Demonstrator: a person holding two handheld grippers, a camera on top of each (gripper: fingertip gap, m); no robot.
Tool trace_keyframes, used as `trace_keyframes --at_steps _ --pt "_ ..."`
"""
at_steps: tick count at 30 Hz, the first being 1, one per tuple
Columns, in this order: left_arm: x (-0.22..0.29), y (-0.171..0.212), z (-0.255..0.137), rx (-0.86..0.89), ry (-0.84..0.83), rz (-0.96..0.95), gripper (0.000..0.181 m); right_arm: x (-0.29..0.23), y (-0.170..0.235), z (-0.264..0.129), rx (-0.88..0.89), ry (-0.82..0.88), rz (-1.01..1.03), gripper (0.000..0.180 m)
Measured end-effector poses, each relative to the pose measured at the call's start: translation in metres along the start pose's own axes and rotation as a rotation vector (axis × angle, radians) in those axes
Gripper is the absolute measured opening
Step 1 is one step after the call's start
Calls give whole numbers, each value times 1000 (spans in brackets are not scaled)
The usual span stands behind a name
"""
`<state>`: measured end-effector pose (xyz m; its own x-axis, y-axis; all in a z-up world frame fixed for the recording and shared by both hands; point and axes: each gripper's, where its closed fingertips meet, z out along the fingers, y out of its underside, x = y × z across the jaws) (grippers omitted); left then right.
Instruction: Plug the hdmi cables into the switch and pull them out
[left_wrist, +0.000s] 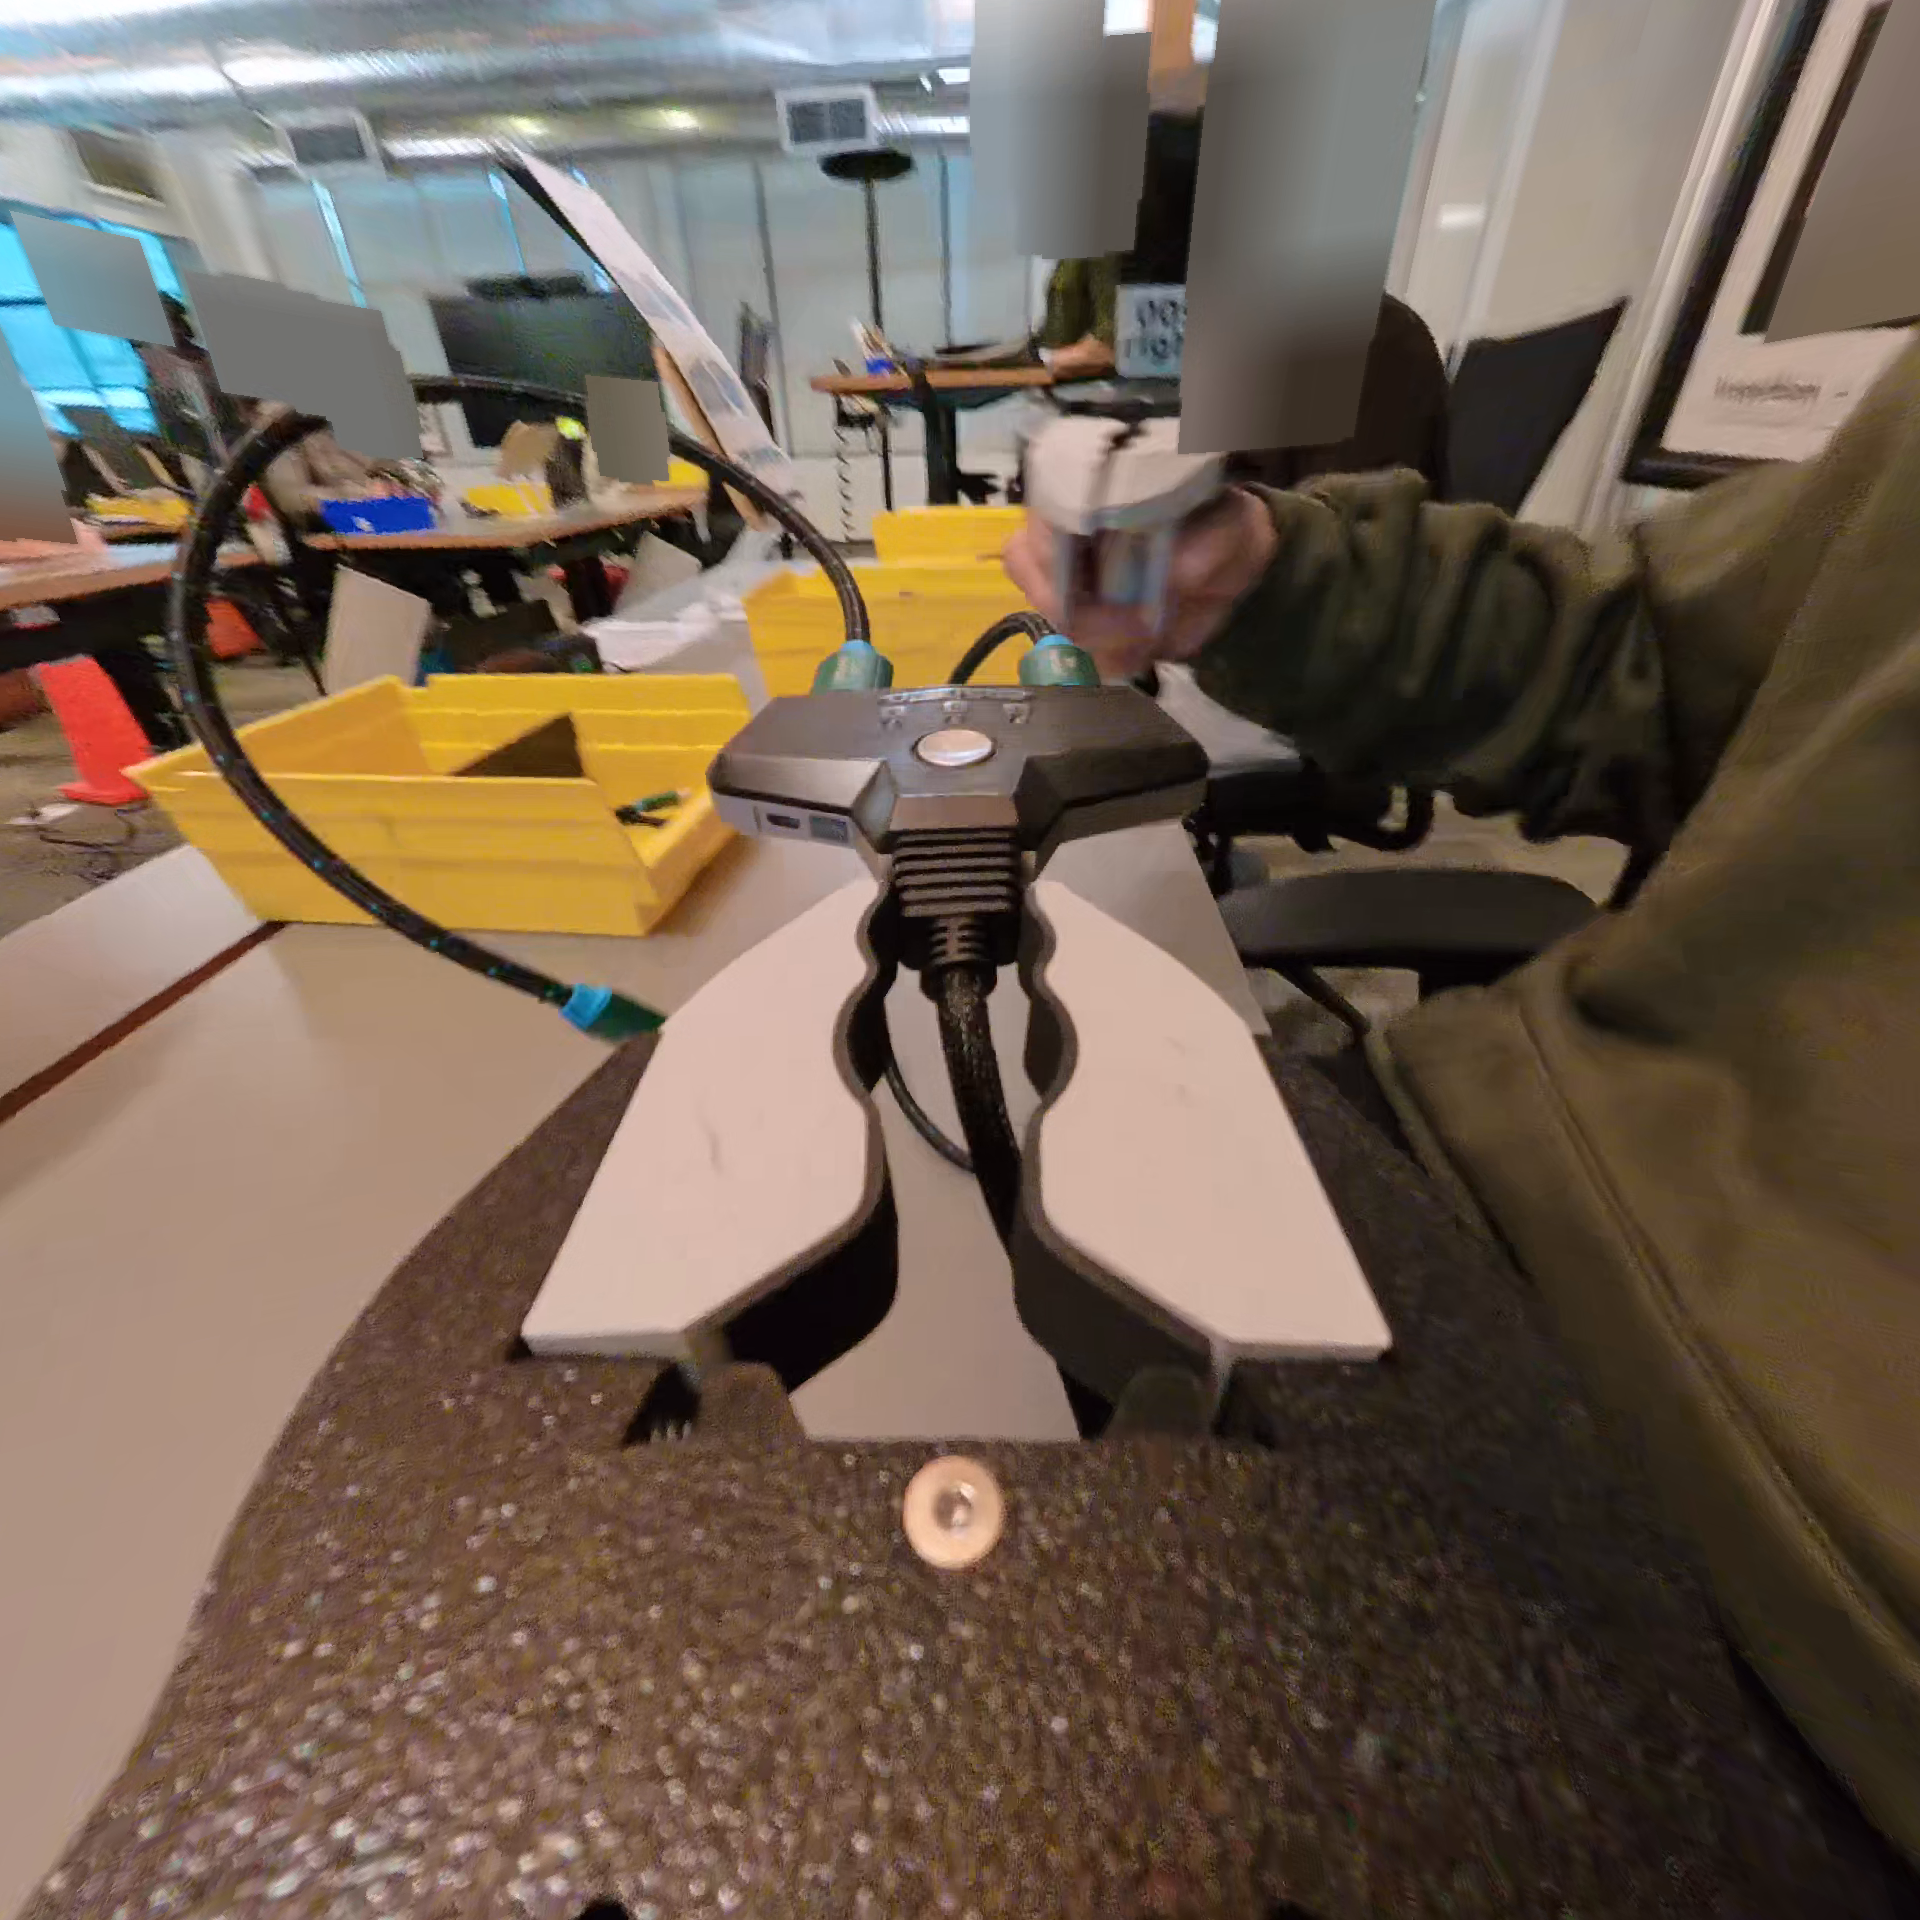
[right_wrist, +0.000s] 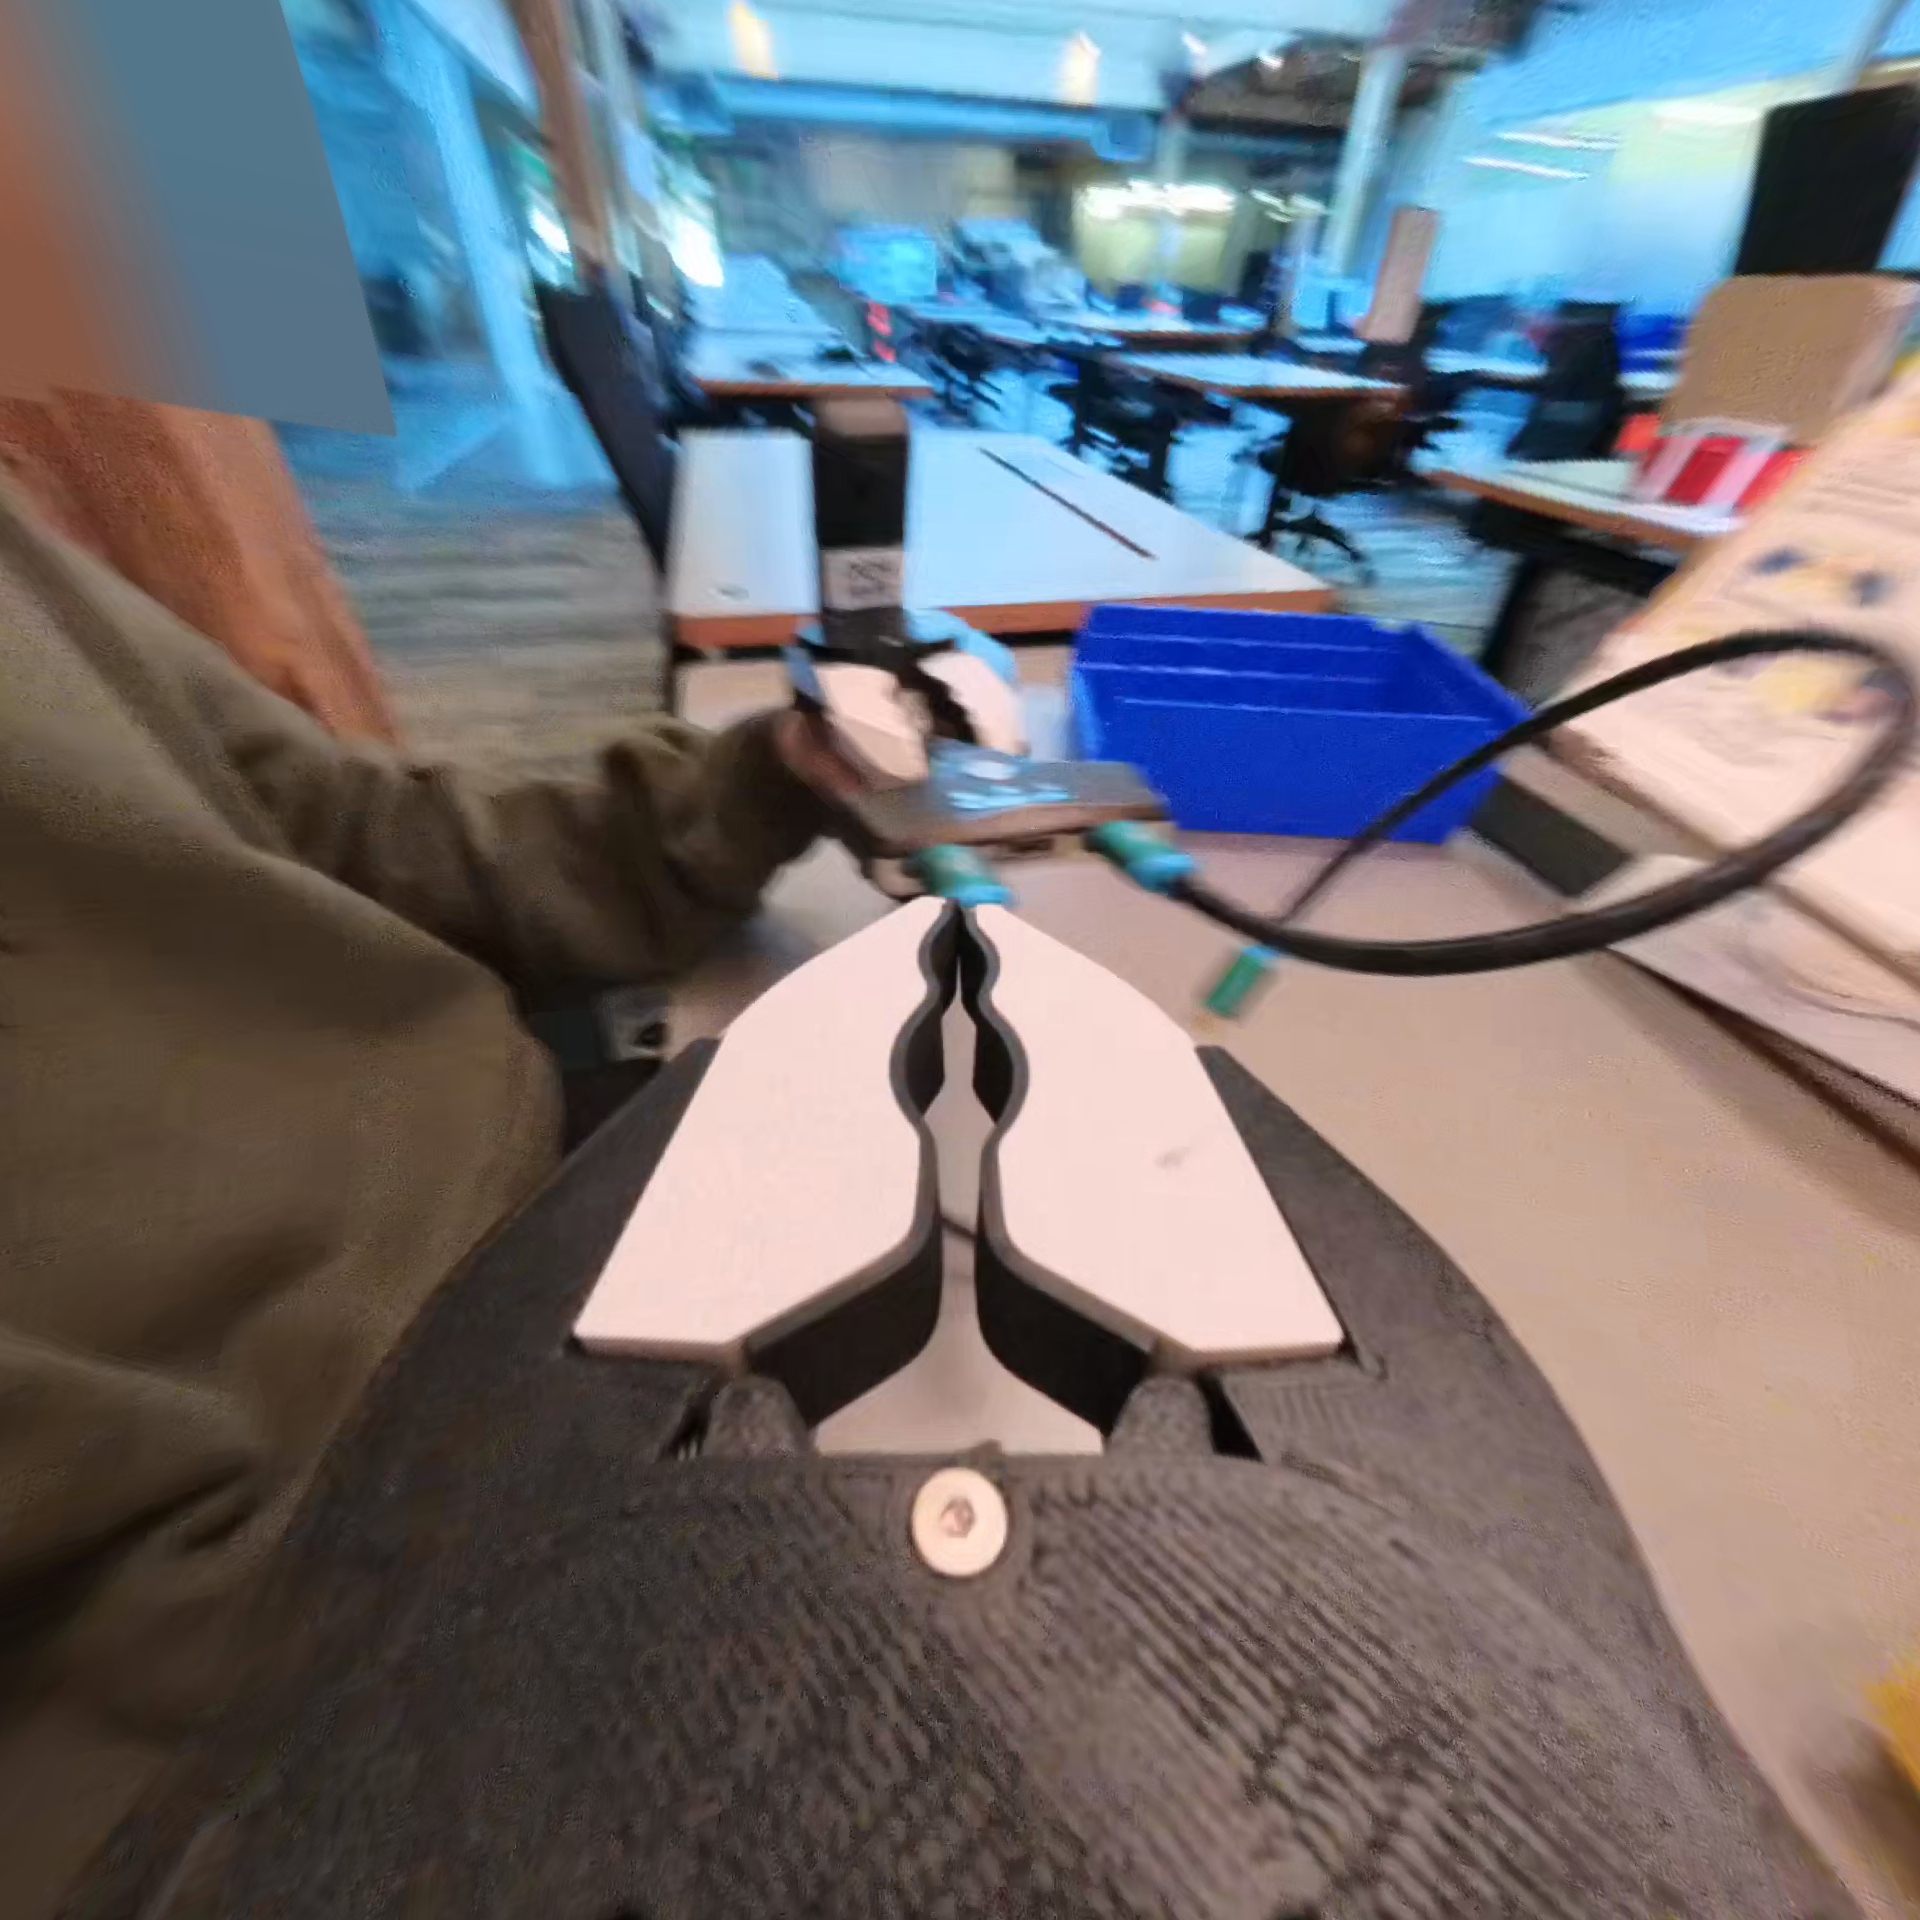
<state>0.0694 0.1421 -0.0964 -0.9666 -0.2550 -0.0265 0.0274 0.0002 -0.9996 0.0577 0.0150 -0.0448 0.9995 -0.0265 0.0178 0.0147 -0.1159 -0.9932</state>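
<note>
Two HDMI plugs (left_wrist: 854, 667) seated in switch (left_wrist: 956, 764); left claw (left_wrist: 956, 914) grips its tail.

Open-plan office doubling as a workshop — rows of desks (right_wrist: 1039, 520) run back under exposed ceiling ducts (left_wrist: 312, 73), with office chairs (right_wrist: 1122, 416) tucked in and a dark monitor (left_wrist: 540, 332) on one desk. Yellow parts bins (left_wrist: 436, 800) sit at the worktop's far edge, a blue bin (right_wrist: 1278, 717) too — and an orange cone (left_wrist: 94, 727) stands on the floor at left.
</note>
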Motion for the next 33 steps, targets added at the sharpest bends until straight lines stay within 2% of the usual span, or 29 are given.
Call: trace_keyframes --at_steps 1,2,3,5,7,10,13,15,16,19,25,27,33 --pt "0 0 3 0 2 9 21 -7 10 11 -72 -1 -59 1" --pt "3 1 6 -9 15 22 21 -13 21 21 -139 21 -170 19" --pt "5 2 9 -12 15 39 21 -18 22 30 -153 36 -216 28" --pt "4 2 8 -15 1 59 21 -25 21 43 -148 26 -206 31" --pt "3 5 5 -33 -5 77 21 -14 17 47 -119 106 -234 24" --pt "3 9 3 -46 -3 86 21 -14 17 50 -105 99 -236 21" --pt "3 13 3 -60 -1 93 21 -10 29 50 -188 99 -260 19" --pt "7 15 4 -72 25 105 21 -3 38 48 -263 132 -283 30" --pt "9 15 5 -69 34 107 21 4 42 44 -313 162 -318 30" --pt "9 17 8 -81 31 111 21 -5 48 44 -402 115 -383 33" --pt "5 19 13 -93 13 45 21 2 68 51 -604 263 -761 30" --pt "6 19 14 -95 17 32 21 9 65 53 -620 356 -895 17" --pt "3 20 13 -74 24 -6 21 12 62 56 -589 391 -957 16"
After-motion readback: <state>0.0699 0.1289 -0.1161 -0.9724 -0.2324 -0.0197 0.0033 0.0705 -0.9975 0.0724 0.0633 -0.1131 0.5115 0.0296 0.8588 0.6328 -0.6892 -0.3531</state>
